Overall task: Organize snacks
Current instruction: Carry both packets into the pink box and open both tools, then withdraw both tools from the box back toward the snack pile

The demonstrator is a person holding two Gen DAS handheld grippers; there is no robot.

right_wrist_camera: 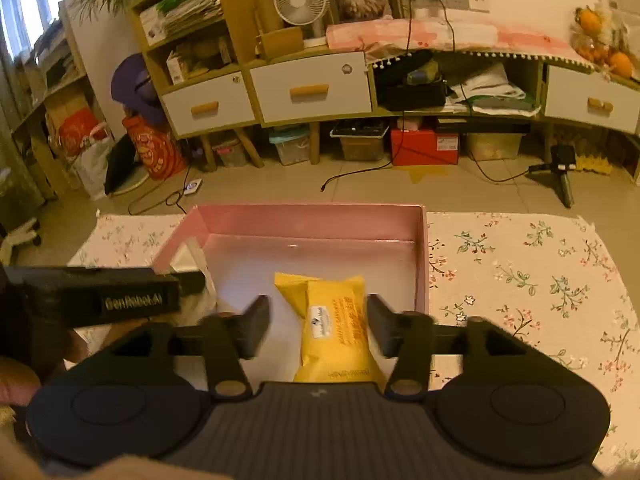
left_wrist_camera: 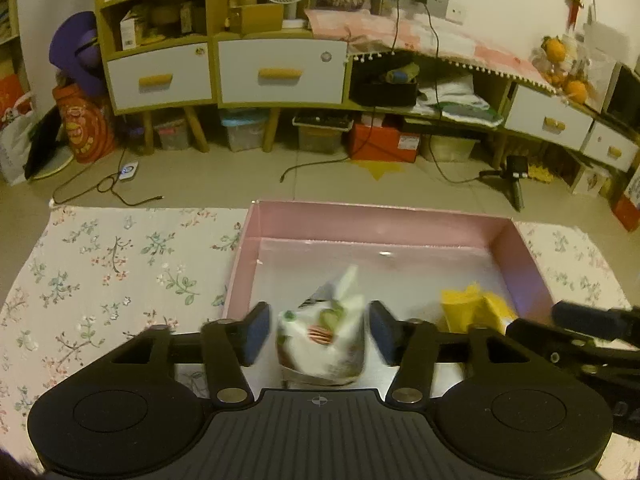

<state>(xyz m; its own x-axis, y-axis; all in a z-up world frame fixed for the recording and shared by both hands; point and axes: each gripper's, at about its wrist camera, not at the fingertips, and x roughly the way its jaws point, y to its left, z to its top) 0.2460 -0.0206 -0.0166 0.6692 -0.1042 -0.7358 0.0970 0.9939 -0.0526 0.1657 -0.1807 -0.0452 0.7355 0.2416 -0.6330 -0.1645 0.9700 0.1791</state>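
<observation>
An open pink box (left_wrist_camera: 380,212) sits on a floral cloth (left_wrist_camera: 120,264). Inside it, a white snack bag (left_wrist_camera: 324,344) with green and red print lies blurred between the fingers of my left gripper (left_wrist_camera: 320,324), which is open with a gap on each side. In the right wrist view, a yellow snack packet (right_wrist_camera: 336,320) lies in the pink box (right_wrist_camera: 312,216) between the fingers of my right gripper (right_wrist_camera: 317,312). That gripper is open and its pads stand clear of the packet. The yellow packet (left_wrist_camera: 476,308) also shows at the box's right side.
The floral cloth (right_wrist_camera: 520,280) spreads to both sides of the box. Beyond it is tiled floor with loose cables (left_wrist_camera: 120,192) and a small tripod camera (left_wrist_camera: 516,176). A low cabinet with white drawers (left_wrist_camera: 280,76) and storage bins lines the far wall.
</observation>
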